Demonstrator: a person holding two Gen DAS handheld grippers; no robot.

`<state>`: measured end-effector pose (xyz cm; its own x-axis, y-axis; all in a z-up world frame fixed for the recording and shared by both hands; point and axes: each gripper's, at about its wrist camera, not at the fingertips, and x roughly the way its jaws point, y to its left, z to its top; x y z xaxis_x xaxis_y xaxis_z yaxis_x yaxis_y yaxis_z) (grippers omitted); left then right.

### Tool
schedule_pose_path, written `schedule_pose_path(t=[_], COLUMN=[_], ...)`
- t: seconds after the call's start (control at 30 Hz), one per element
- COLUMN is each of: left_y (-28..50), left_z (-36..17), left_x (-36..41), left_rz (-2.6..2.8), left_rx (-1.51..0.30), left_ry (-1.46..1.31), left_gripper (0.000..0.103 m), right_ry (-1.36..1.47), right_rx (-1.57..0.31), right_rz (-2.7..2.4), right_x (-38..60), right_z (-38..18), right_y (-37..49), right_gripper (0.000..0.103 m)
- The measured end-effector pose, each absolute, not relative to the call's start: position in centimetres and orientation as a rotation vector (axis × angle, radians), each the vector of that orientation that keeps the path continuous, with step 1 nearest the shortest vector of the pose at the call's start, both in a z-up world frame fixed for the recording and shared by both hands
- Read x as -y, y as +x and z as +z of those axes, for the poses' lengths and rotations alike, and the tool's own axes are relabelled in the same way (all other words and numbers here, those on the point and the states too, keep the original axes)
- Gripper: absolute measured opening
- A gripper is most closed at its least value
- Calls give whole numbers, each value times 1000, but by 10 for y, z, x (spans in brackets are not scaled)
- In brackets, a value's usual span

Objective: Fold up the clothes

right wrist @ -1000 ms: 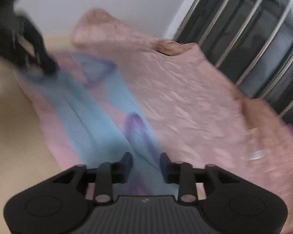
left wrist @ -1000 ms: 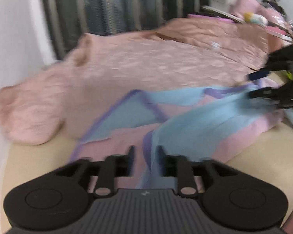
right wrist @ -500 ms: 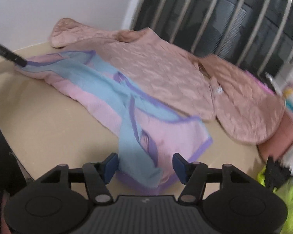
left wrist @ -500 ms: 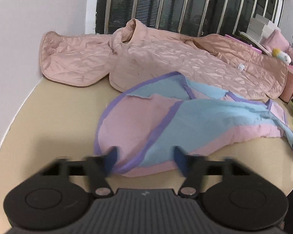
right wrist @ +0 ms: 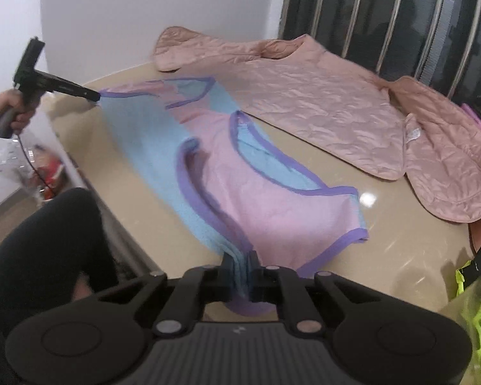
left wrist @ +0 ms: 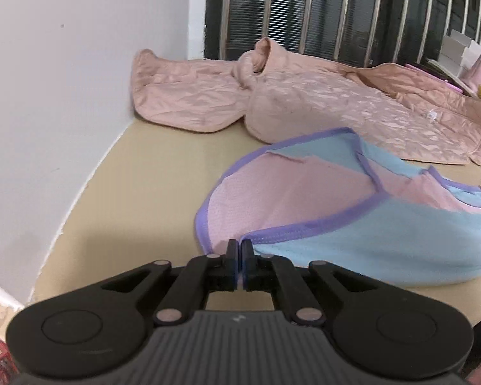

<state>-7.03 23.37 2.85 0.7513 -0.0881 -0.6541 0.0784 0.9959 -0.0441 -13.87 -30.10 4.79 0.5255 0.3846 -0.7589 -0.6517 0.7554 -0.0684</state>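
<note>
A pink and light-blue garment [left wrist: 336, 211] [right wrist: 240, 192] with purple trim lies stretched along the beige table [left wrist: 138, 192] [right wrist: 400, 224], partly folded over itself. My left gripper [left wrist: 239, 250] is shut, pinching the purple hem at the garment's left end. The right wrist view shows the left gripper [right wrist: 93, 96] from the side, held by a hand [right wrist: 12, 109], its tip on that same corner. My right gripper [right wrist: 239, 269] is shut on bunched blue cloth at the garment's near right end.
A pink quilted jacket [left wrist: 304, 106] [right wrist: 320, 96] is spread behind the garment, against the window bars [left wrist: 336, 16]. A white wall [left wrist: 48, 96] bounds the table's left. The person's dark-clad leg [right wrist: 48, 240] is at the front edge. Neon yellow cloth [right wrist: 474, 304] lies at the right.
Half a second ago both grippers stood open over the laid-down garment. Now each has shut on an end of its near edge, and both views have steadied.
</note>
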Motion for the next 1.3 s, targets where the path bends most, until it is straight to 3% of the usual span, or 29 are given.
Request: schedule_pose_path(t=[0.07, 0.1, 0.13, 0.17, 0.4, 0.53, 0.77, 0.87, 0.9, 0.97, 1.0, 1.17, 1.3], left_y=[-70, -69, -69, -69, -77, -76, -63, -62, -61, -60, -60, -56, -56], left_z=[29, 30, 31, 31, 40, 43, 30, 26, 25, 25, 25, 26, 26], left_x=[-233, -232, -230, -227, -229, -224, -205, -205, -206, -209, -210, -211, -212], left_rz=[-86, -80, -71, -63, 16, -27, -56, -46, -45, -45, -44, -41, -41], left_rx=[-715, -716, -716, -716, -688, -668, -703, -715, -717, -722, -725, -735, -740], left_ry=[-1, 7, 20, 32, 52, 13, 56, 44, 36, 21, 15, 21, 17], left_gripper=[2, 2, 5, 6, 29, 45, 45, 46, 46, 48, 48, 51, 53], right_ry=[-346, -328, -336, -363, -414, -315, 7, -7, -10, 0, 6, -36, -41], right_rx=[-800, -795, -785, -772, -699, -711, -686, -731, -749, -743, -735, -568, -594], right_rz=[598, 552, 500, 454, 428, 366, 295, 259, 242, 230, 227, 310, 379], right_x=[305, 306, 304, 300, 288, 290, 297, 288, 286, 286, 286, 286, 292], right_z=[52, 53, 52, 51, 54, 38, 30, 19, 15, 14, 15, 30, 19], right_y=[-126, -117, -110, -106, -132, -148, -131, -119, -117, -122, -126, -174, -195], right_gripper=[8, 19, 37, 44, 51, 49, 40, 28, 19, 15, 6, 6, 6])
